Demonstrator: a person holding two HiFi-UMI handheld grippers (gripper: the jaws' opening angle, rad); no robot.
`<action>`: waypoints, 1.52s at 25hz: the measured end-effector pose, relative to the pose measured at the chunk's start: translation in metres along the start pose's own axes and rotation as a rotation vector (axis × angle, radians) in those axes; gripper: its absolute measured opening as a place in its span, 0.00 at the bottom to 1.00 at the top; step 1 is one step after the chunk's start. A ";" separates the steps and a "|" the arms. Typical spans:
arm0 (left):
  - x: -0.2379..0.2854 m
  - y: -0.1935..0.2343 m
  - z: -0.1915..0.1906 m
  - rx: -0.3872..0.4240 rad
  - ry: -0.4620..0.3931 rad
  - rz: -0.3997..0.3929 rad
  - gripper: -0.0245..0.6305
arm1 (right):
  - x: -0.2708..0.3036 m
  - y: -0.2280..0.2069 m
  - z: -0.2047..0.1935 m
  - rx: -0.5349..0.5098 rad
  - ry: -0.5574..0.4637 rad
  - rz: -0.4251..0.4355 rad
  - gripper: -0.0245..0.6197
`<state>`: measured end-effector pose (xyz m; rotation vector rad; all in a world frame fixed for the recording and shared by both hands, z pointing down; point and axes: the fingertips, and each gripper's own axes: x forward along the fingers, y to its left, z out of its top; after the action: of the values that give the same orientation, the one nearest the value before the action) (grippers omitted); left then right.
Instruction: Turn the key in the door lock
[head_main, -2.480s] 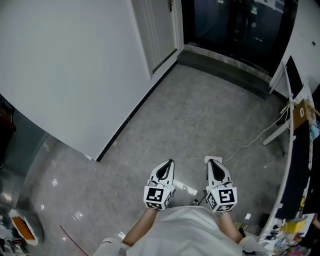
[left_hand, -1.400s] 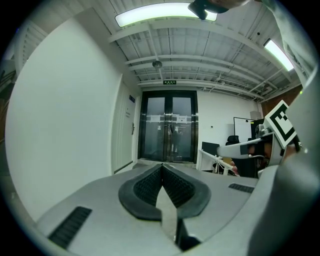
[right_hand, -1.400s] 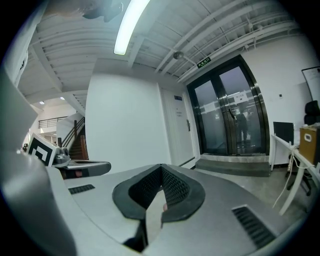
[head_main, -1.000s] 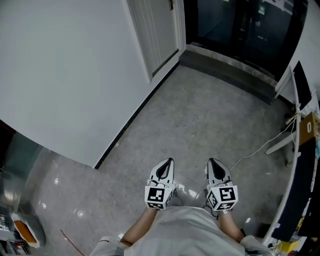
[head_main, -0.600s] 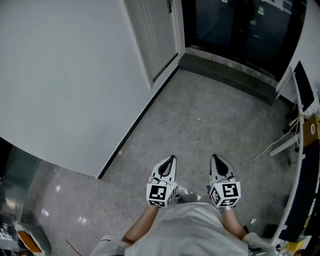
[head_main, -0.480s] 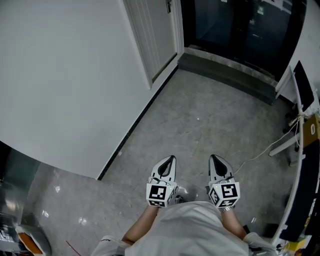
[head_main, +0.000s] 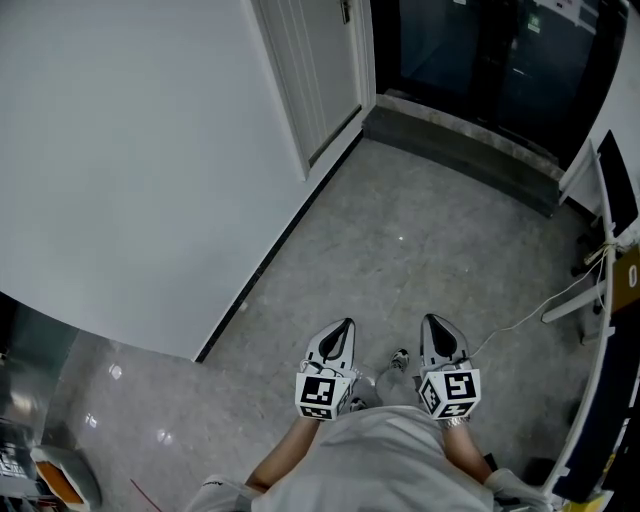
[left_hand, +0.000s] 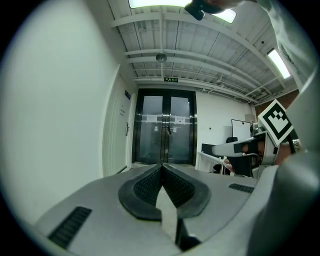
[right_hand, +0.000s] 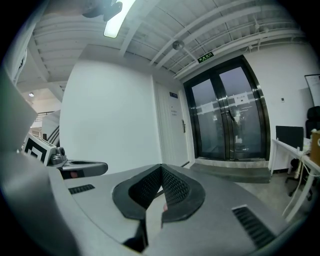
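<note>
At the top of the head view, just left of centre, the white door (head_main: 325, 60) carries its handle and lock (head_main: 344, 10) right on the frame edge. I can't make out a key there; it is too small. The glass double doors (head_main: 480, 50) stand just to its right.

Since the earlier pictures the white wall (head_main: 130, 150) and grey floor (head_main: 400, 230) have slid down the frame, and a shoe (head_main: 400, 357) now shows low between the grippers, so I judge I'm walking toward the doors, with the lock still well apart from both tools.

The left gripper (head_main: 345, 324) and right gripper (head_main: 432, 320) sit side by side at lower centre. Each has its jaws pressed together on nothing. One must open before I can take any key.
</note>
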<state>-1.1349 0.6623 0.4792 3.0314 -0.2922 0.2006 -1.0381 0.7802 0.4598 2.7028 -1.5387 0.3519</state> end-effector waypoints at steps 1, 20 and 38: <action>0.007 0.002 0.000 -0.001 0.002 0.005 0.05 | 0.005 -0.005 -0.001 0.004 0.003 0.000 0.02; 0.200 0.011 0.038 -0.008 0.004 0.080 0.05 | 0.137 -0.157 0.043 0.035 -0.011 0.021 0.02; 0.323 0.055 0.047 -0.027 0.012 0.123 0.05 | 0.251 -0.220 0.049 0.051 0.043 0.053 0.02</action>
<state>-0.8253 0.5444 0.4817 2.9868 -0.4771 0.2210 -0.7184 0.6751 0.4848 2.6770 -1.6140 0.4526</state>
